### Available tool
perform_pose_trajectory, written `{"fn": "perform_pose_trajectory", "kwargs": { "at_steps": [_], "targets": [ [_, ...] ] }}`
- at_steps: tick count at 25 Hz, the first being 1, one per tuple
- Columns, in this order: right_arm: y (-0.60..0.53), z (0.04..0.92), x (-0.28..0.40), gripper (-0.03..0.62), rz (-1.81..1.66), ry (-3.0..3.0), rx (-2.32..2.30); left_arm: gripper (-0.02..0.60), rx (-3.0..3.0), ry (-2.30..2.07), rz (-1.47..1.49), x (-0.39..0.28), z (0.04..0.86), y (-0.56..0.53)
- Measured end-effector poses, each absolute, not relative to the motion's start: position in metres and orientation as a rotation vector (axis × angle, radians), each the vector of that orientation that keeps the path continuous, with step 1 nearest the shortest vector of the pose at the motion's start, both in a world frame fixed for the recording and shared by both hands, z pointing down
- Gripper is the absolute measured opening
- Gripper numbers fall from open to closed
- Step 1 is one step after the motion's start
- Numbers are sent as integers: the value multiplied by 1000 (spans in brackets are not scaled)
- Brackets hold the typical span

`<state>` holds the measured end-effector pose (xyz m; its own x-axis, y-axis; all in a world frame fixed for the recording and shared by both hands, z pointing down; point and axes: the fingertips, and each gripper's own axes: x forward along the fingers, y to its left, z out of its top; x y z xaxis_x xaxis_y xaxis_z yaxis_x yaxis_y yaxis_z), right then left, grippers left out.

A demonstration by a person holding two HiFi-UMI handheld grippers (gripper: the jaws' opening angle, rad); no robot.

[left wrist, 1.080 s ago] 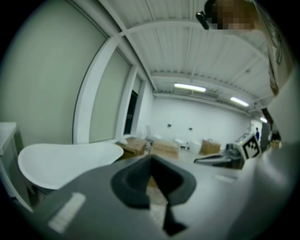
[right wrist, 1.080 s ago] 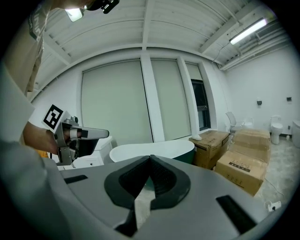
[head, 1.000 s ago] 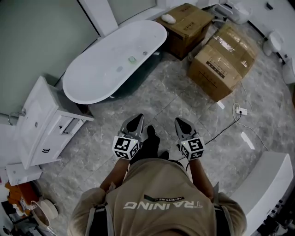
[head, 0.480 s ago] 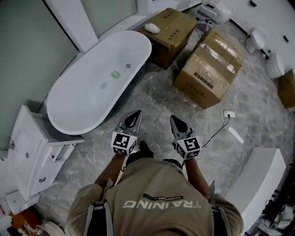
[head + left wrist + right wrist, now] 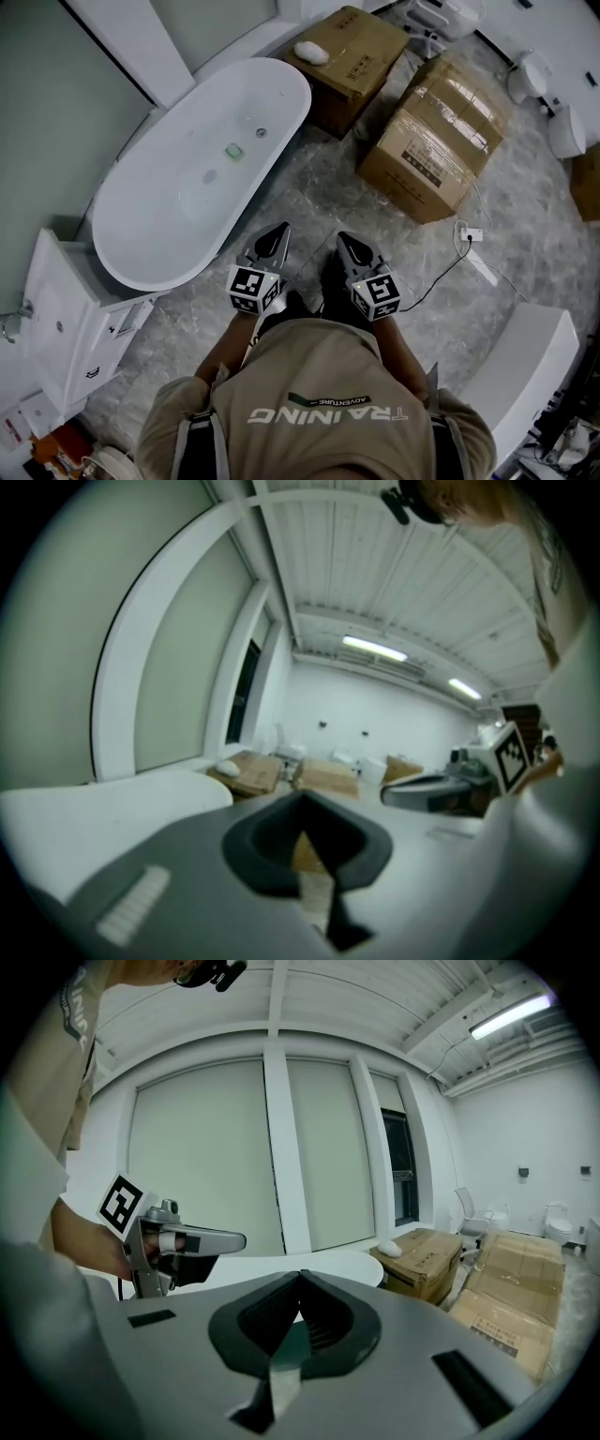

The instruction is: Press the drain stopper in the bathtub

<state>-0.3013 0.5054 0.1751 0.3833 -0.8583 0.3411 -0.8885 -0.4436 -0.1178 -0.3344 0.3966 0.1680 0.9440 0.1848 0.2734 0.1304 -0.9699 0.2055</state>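
The white bathtub (image 5: pixel 141 244) stands on the floor at the upper left of the head view. On its bottom lie a small green object (image 5: pixel 232 150) and a faint round mark (image 5: pixel 208 175). A small round metal fitting (image 5: pixel 261 133) sits nearer the right wall; I cannot tell which of the two is the drain stopper. My left gripper (image 5: pixel 278 230) and right gripper (image 5: pixel 342 238) are held side by side at waist height over the floor, short of the tub. Both are shut with nothing between the jaws (image 5: pixel 302 797) (image 5: pixel 300 1275).
Two large cardboard boxes (image 5: pixel 441 131) (image 5: pixel 352 52) stand right of the tub's far end. A white vanity cabinet (image 5: pixel 66 319) is at the tub's near end. A power strip with cable (image 5: pixel 466 234) lies on the marble floor at right, beside a white block (image 5: pixel 530 366).
The view has shifted toward the tub, which now lies more to my left. Both grippers stay shut at waist height; the right one has drawn slightly inward.
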Motion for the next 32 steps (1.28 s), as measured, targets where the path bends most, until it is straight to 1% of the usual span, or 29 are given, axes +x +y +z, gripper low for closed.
{"fn": "perform_pose_trajectory", "kwargs": {
  "at_steps": [6, 12, 17, 23, 32],
  "targets": [
    [482, 186, -225, 9, 497, -1676, 2477, 2, 2939, 68, 425, -273, 169, 367],
    [448, 163, -136, 9, 430, -1844, 2378, 2, 2972, -118, 393, -200, 146, 341],
    [426, 155, -78, 9, 309, -1939, 2209, 2, 2964, -264, 356, -146, 137, 327],
    [395, 166, -46, 9, 378, -2029, 2129, 2, 2944, -337, 390, -115, 145, 306],
    [327, 176, 0, 9, 401, -2053, 2088, 2, 2972, -374, 392, -65, 159, 225]
  ]
}}
